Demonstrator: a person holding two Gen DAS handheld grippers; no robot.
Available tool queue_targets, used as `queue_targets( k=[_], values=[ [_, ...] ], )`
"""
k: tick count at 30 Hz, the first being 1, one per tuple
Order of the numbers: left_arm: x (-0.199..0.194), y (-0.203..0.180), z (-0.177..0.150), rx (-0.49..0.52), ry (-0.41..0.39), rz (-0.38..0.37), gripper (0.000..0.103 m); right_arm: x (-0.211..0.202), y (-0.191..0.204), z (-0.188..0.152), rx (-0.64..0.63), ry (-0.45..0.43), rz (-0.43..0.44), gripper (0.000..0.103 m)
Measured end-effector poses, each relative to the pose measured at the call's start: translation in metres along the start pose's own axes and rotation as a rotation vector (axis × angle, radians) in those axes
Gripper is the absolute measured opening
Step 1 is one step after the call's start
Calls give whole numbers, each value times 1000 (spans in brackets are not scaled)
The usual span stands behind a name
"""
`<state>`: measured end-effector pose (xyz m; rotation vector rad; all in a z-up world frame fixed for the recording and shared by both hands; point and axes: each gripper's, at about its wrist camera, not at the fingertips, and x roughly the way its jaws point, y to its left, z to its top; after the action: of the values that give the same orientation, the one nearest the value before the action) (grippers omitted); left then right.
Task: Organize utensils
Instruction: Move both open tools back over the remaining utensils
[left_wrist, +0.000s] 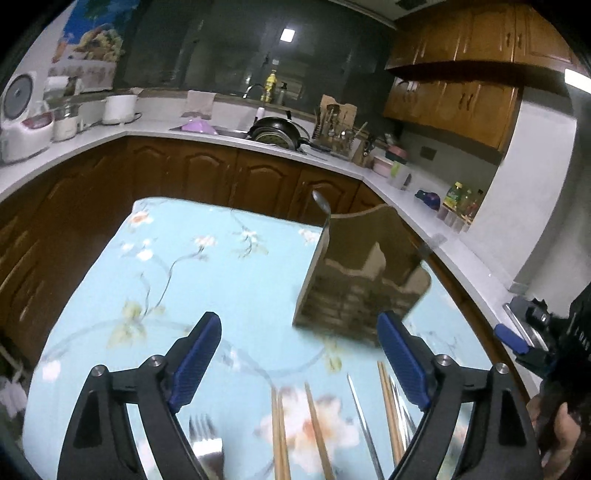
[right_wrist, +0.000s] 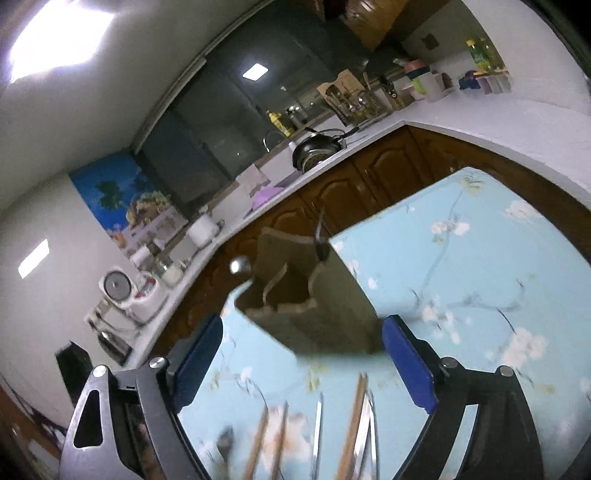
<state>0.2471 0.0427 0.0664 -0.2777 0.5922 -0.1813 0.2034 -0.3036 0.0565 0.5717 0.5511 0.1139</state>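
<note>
Chopsticks (left_wrist: 280, 435), fork (left_wrist: 207, 443) & knives lie loose on the bench (left_wrist: 184, 280), just short of the wooden holder (left_wrist: 362, 280). Your left gripper (left_wrist: 299, 362) & right gripper (right_wrist: 303, 365) have fingers wide apart, nothing between. Pick one piece, close mid-shaft, drop it upright in its compartment.

Wooden holder (left_wrist: 360, 280) blocks the table's (left_wrist: 207, 280) right side — left half lies open.

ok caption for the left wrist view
Open left gripper above chopsticks and fork, wooden utensil holder ahead.
</note>
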Motion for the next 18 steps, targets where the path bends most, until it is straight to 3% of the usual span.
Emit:
queue_targets(
  k=[8, 14, 18],
  values=[
    [-62, 8, -56, -11, 8, 34, 90, -39, 19, -65, -166, 19, -111, 93],
    [-84, 11, -76, 0, 27, 50, 91, -51, 22, -101, -247, 44, -215, 93],
    [-93, 13, -88, 8, 46, 64, 91, -54, 14, -115, -236, 73, -237, 93]
  ],
)
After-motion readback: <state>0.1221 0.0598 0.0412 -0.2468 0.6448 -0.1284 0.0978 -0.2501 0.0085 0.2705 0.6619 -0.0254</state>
